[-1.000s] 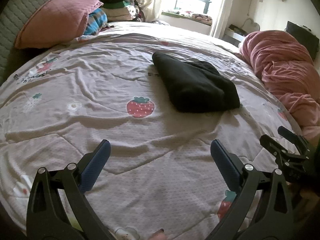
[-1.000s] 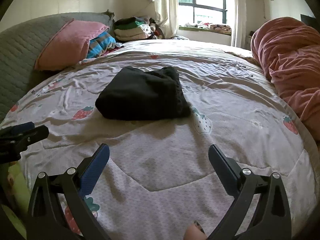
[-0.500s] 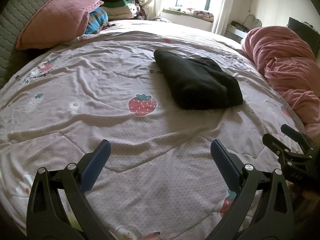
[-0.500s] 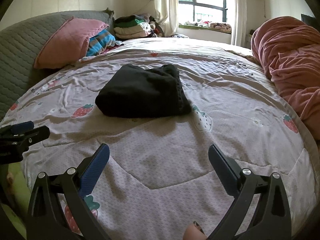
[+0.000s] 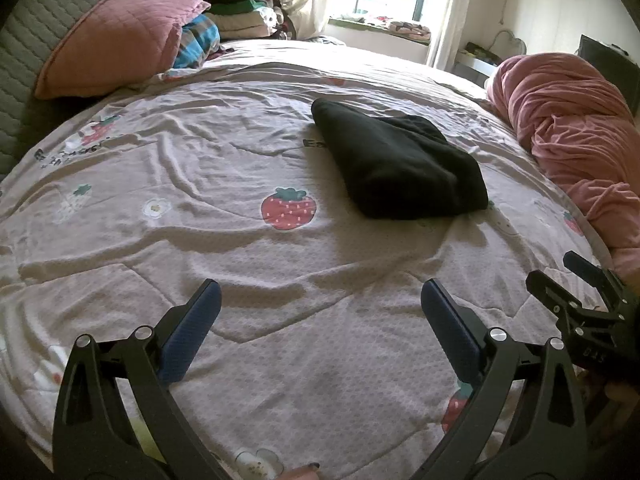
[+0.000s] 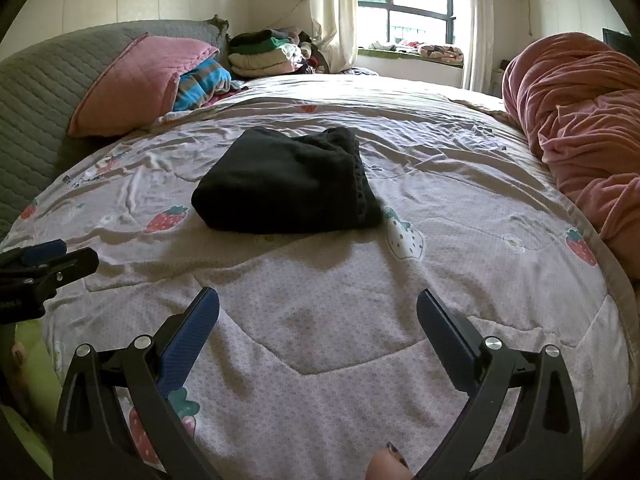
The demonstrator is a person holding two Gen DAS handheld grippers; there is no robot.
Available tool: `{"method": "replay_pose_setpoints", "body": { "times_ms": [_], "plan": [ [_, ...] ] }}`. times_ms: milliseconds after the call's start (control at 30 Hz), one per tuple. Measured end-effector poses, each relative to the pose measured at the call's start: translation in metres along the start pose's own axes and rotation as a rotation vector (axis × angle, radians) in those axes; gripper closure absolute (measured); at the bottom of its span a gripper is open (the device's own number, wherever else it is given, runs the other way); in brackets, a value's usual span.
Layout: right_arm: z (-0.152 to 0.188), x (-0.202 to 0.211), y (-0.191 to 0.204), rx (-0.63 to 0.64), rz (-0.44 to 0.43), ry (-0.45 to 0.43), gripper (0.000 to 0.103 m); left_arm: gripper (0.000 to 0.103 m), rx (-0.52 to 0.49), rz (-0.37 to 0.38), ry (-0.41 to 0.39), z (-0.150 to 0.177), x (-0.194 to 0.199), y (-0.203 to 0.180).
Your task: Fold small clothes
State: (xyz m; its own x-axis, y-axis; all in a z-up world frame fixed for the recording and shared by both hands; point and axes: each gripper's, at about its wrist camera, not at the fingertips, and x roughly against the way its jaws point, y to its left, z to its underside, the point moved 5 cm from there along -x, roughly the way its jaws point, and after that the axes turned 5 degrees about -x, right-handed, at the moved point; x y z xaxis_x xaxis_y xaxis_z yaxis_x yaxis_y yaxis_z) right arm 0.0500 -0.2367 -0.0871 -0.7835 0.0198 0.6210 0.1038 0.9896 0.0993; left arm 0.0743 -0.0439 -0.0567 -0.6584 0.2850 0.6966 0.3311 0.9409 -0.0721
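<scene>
A folded black garment (image 5: 400,164) (image 6: 288,184) lies flat on the strawberry-print bedspread (image 5: 200,200) (image 6: 460,184), near the bed's middle. My left gripper (image 5: 320,300) hangs open above the near part of the bedspread, well short of the garment, with nothing between its blue pads. My right gripper (image 6: 318,306) is open too, empty, also short of the garment. Each gripper shows at the edge of the other's view: the right gripper (image 5: 576,284) at the lower right, the left gripper (image 6: 52,258) at the far left.
A pink pillow (image 6: 136,80) and a striped blue cloth (image 6: 202,82) lean on the grey headboard (image 6: 36,92) at the left. Stacked folded clothes (image 6: 264,54) sit at the back. A bunched pink duvet (image 6: 576,128) fills the right side.
Both grippers have drawn back and risen slightly from the garment, so it sits a little farther away in both views. The garment itself has not moved.
</scene>
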Motion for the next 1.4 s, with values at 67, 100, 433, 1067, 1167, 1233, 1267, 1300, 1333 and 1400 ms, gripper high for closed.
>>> {"method": "replay_pose_setpoints", "body": {
  "times_ms": [67, 100, 433, 1067, 1167, 1233, 1267, 1300, 1333, 1400],
  "plan": [
    [-0.0001, -0.0001, 0.0002, 0.001, -0.001, -0.001, 0.005, 0.009, 0.001, -0.001, 0.0, 0.0, 0.0, 0.0001],
    [0.0001, -0.0001, 0.0003, 0.001, -0.001, 0.0, 0.005, 0.009, 0.0, 0.0, 0.001, 0.0, 0.0, -0.0001],
    [0.002, 0.0004, 0.0011, 0.003, -0.002, 0.003, 0.005, 0.009, 0.0, -0.003, 0.002, 0.0004, 0.0003, 0.0004],
    [0.0035, 0.0011, 0.0013, 0.001, -0.001, 0.003, 0.005, 0.009, -0.001, -0.005, 0.002, 0.0007, 0.0016, 0.0003],
    [0.0034, 0.0012, 0.001, -0.001, -0.002, 0.002, 0.005, 0.009, -0.001, -0.01, 0.005, 0.0022, 0.0023, 0.0024],
    [0.0034, 0.002, 0.0009, -0.002, 0.002, 0.001, 0.005, 0.009, -0.001, -0.012, 0.009, 0.0043, 0.0032, 0.0045],
    [0.0035, 0.0022, 0.0006, -0.003, 0.003, 0.001, 0.005, 0.009, -0.001, -0.012, 0.011, 0.0049, 0.0033, 0.0049],
    [0.0036, 0.0024, 0.0003, -0.005, 0.004, 0.002, 0.005, 0.009, 0.0, -0.012, 0.014, 0.0057, 0.0034, 0.0056],
    [0.0037, 0.0027, -0.0002, -0.007, 0.007, 0.0, 0.005, 0.009, -0.001, -0.013, 0.016, 0.0061, 0.003, 0.0054],
    [0.004, 0.0026, -0.0014, -0.013, 0.014, 0.002, 0.005, 0.009, -0.002, -0.01, 0.02, 0.0075, 0.003, 0.0057]
  ]
}}
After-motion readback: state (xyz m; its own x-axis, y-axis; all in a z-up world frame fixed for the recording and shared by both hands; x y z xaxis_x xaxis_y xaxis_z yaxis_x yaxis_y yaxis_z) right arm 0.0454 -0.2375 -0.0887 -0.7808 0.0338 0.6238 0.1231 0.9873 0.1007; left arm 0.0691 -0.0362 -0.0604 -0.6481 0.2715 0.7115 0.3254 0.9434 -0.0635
